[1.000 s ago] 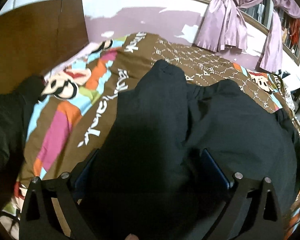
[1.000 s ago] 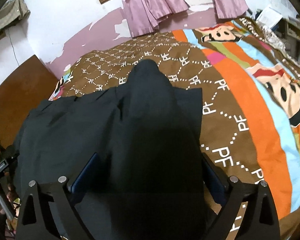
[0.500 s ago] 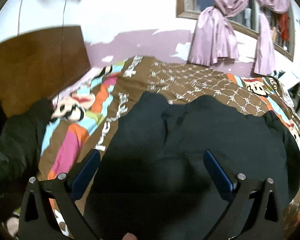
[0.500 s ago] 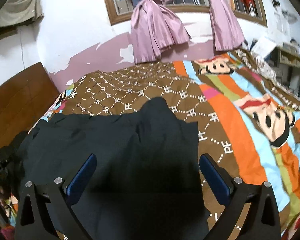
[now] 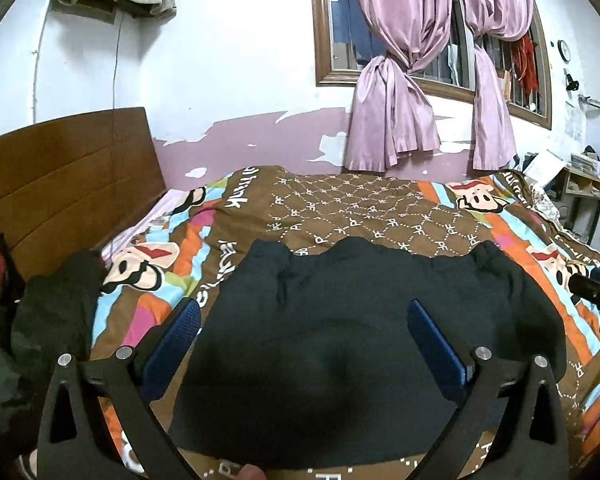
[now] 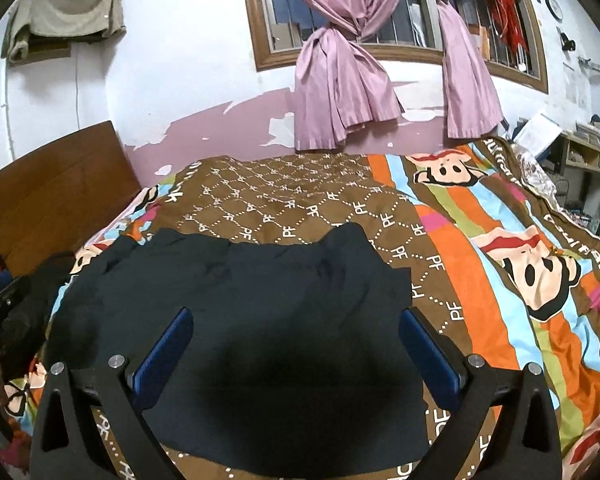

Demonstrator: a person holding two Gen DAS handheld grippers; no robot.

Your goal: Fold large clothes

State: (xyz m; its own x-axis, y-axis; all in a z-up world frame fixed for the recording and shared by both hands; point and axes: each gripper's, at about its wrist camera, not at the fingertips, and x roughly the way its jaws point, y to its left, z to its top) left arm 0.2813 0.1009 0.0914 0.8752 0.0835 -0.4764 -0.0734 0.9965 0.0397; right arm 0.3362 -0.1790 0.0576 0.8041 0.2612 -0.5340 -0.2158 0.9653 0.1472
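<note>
— Brown patterned quilt (image 5: pixel 340 200) covers the bed; bare quilt runs beyond the garment's far edge and right edge.

— And the dark garment (image 6: pixel 260 320)?

— Spread flat mid-bed, far edge wavy.

— The claws?

— Left claw (image 5: pixel 304 340) and right claw (image 6: pixel 296 344) both spread wide above it, holding nothing.

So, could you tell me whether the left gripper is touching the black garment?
Cannot tell: in the left wrist view the open left gripper frames the black garment; no clear contact or gap.
</note>
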